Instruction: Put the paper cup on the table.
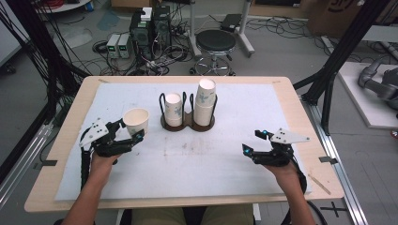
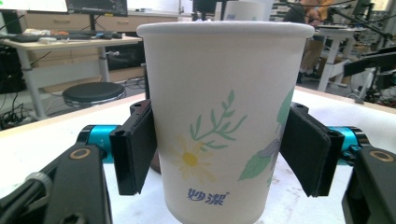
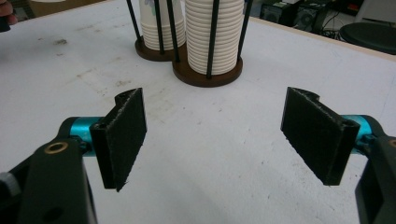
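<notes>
At the left of the high view the left claw (image 1: 127,133) is gripping a single paper cup (image 1: 136,120) by its side walls, just above the counter (image 1: 225,159). The right claw (image 1: 256,142) is sitting at lower right, jaws wide apart and holding nothing. The cup is probably light, thin and easily crushed, so a gentle mid-wall squeeze seems best.

Even, bright overhead indoor light, soft faint shadows, mild blur throughout, slight wide-angle edge distortion.
</notes>
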